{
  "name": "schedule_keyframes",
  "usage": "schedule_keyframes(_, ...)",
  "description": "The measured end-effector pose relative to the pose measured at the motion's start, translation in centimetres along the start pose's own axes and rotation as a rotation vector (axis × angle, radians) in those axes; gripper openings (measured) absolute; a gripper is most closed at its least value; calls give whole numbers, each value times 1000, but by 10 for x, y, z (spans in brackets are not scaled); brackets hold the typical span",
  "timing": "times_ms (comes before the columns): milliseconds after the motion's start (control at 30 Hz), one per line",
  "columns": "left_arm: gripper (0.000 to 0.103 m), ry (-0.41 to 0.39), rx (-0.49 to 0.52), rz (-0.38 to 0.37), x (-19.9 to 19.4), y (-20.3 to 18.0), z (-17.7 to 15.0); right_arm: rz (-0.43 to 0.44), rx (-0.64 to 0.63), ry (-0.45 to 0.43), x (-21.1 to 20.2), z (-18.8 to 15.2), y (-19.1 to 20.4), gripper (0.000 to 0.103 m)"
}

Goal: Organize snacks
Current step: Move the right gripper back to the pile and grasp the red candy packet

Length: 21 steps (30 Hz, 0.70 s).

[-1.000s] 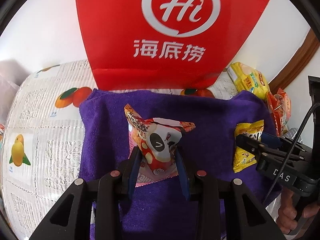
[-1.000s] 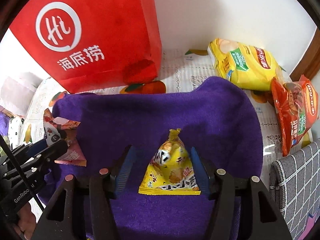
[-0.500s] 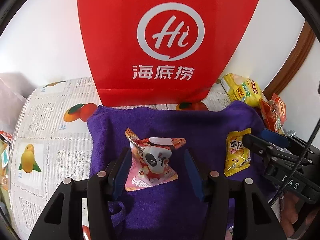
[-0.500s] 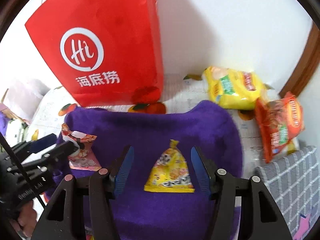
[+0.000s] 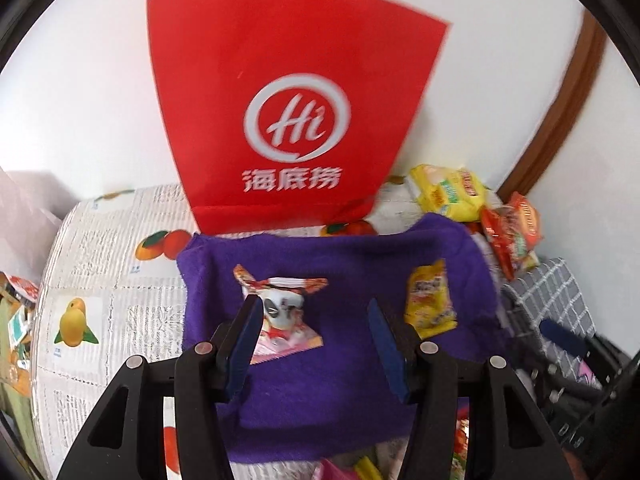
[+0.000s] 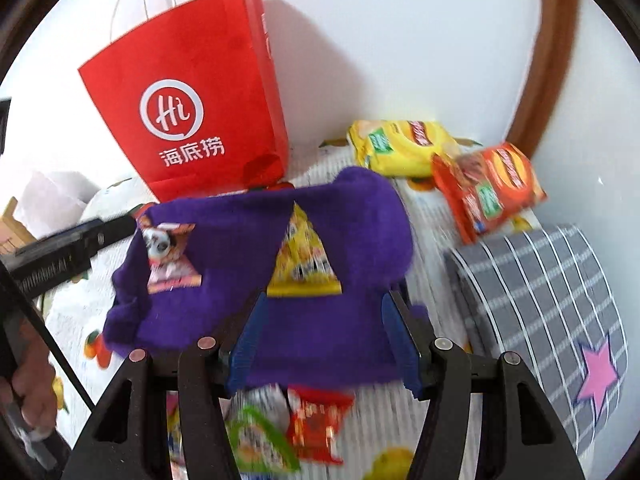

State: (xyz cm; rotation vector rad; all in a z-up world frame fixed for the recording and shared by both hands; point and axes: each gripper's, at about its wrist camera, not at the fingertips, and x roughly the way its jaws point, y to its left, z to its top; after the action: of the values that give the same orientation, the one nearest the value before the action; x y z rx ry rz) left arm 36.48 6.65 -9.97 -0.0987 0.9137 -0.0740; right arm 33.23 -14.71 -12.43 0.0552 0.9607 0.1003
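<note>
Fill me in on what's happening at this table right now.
A person is sorting snacks with a gripper in each hand. The left gripper has just been opening and has let go of the panda snack packet, which lies on the purple towel. The right gripper is open too, pulled back from the yellow snack packet on the same towel. Both grippers are empty. A red paper bag stands behind the towel, with bigger chip bags beside it.

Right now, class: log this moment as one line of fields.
left gripper: open, empty | right gripper: open, empty | panda packet, yellow packet: lying on purple towel
</note>
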Motion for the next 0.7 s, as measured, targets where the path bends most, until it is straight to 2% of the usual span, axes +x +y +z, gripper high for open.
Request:
schedule_keyframes(200,52,-86,6,-17,-48,-8,-17,7,48,-14,-32,-36,-15,59)
schedule_keyframes(267,52,-80,9,-30,-58,-8,-28,16,70,-15,-40,-48,-21,59)
schedule_keyframes(500,52,-75,24,-1,-86,7,-66,10,121,-2,-57,-85,-33,59)
schedule_keyframes(700,53,-49,-7,-7,-97,27,-89,30,157,27,-51,-113,-42,59)
